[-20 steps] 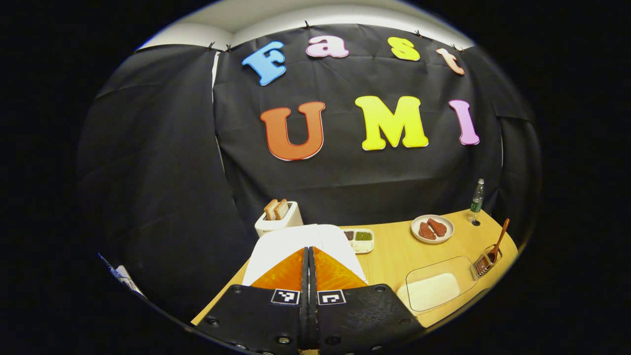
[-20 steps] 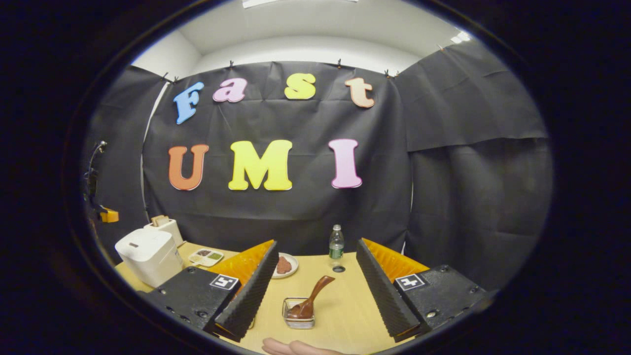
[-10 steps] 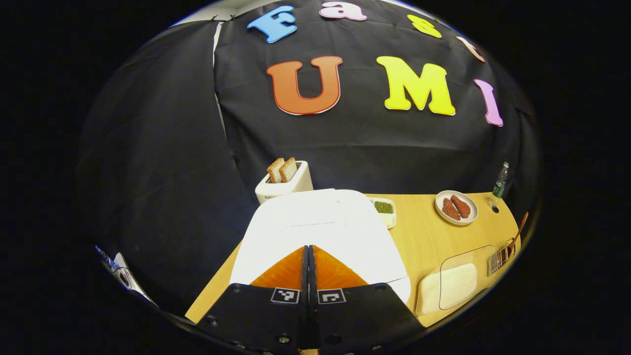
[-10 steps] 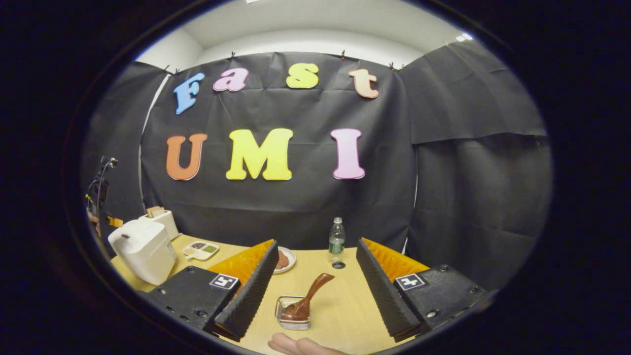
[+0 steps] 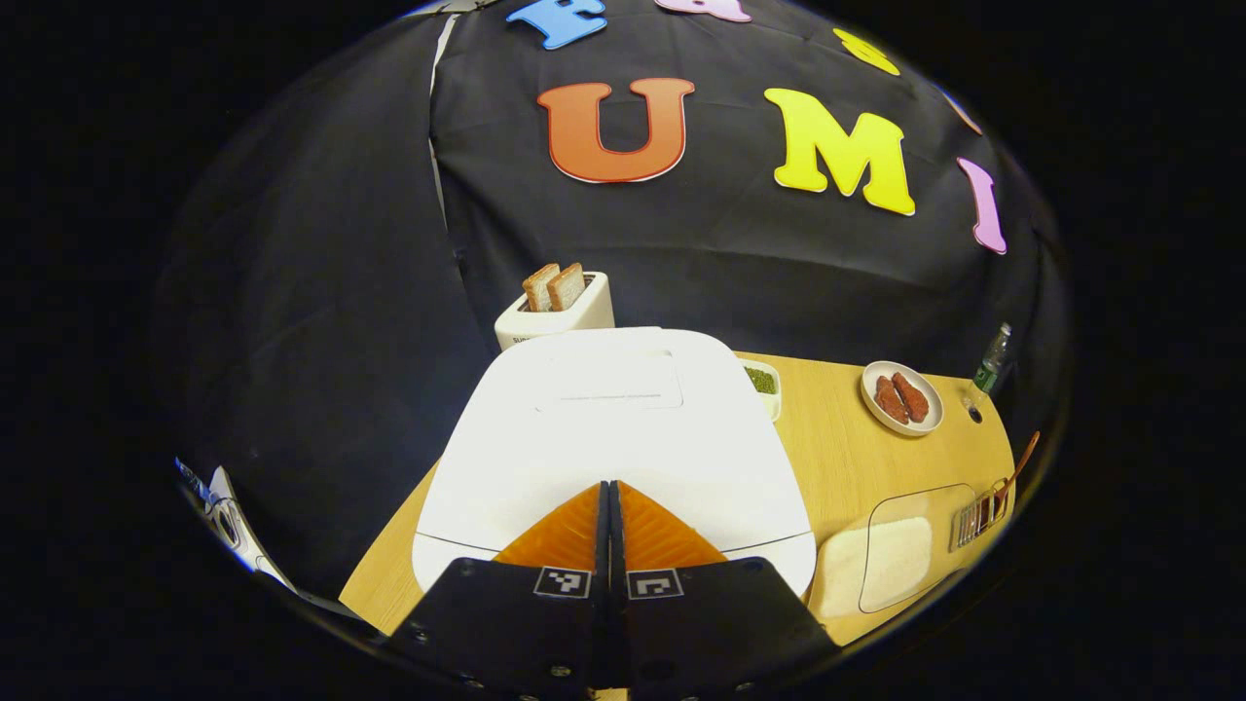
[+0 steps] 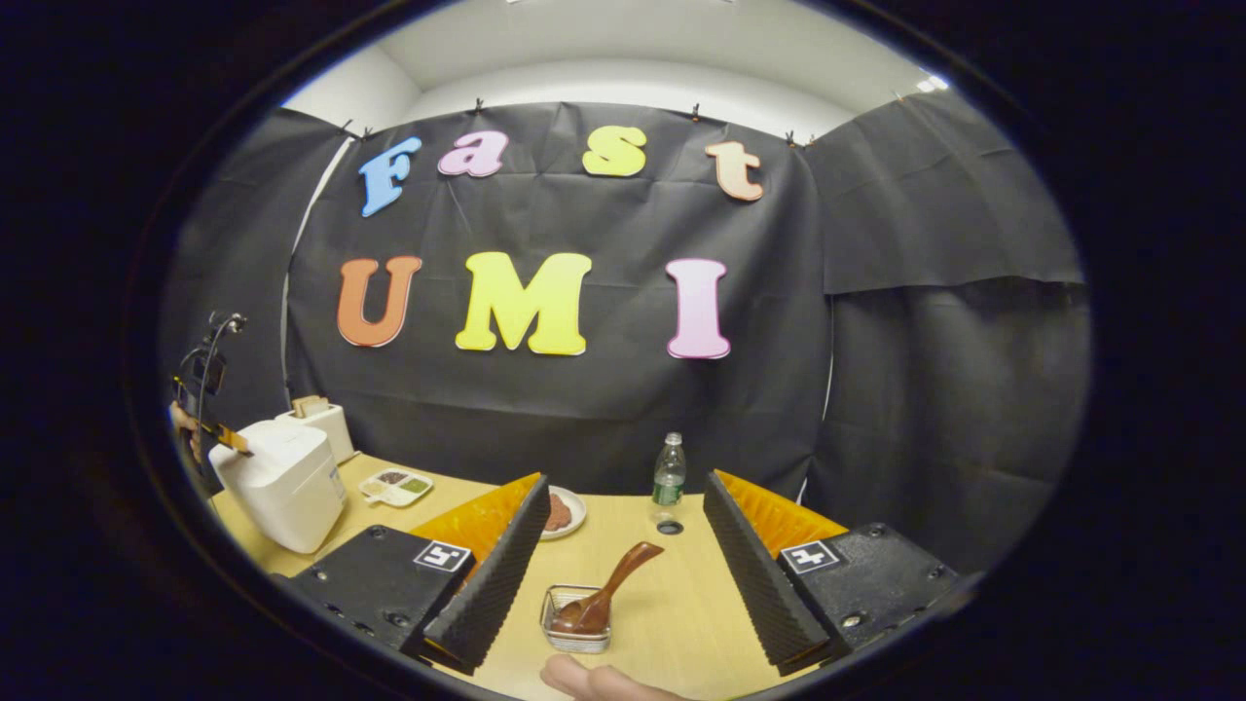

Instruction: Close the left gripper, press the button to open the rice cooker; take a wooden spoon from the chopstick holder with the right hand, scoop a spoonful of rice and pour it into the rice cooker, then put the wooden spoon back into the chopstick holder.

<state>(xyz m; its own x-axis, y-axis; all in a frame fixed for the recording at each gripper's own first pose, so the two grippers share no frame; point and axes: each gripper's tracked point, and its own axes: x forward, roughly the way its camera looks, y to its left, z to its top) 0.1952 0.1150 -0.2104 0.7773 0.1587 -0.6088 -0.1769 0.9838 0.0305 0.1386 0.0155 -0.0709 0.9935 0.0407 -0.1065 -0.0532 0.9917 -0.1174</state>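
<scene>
In the left gripper view, the left gripper (image 5: 608,497) is seen with its jaws closed flat against each other, nothing held between them, and its tips poised over the near edge of the white rice cooker (image 5: 613,428), whose lid is down. Whether the tips touch the lid cannot be told. Behind the cooker a toaster (image 5: 555,307) with two slices of bread is placed, and to the right on the desk (image 5: 837,458) a plate of meat (image 5: 902,397) and a bottle (image 5: 991,358) are found. Nearer, at the right, a clear tray of rice (image 5: 891,560) lies just beside the chopstick holder (image 5: 978,516).

In the right gripper view, the right gripper (image 6: 623,555) is held with its jaws wide open and empty, above the desk. Between and beyond its fingers the wire chopstick holder (image 6: 576,631) is seen, with the wooden spoon (image 6: 605,599) standing in it, handle tilted to the far right. The rice cooker (image 6: 282,482) is placed far left. A fingertip (image 6: 589,679) shows at the near edge.
</scene>
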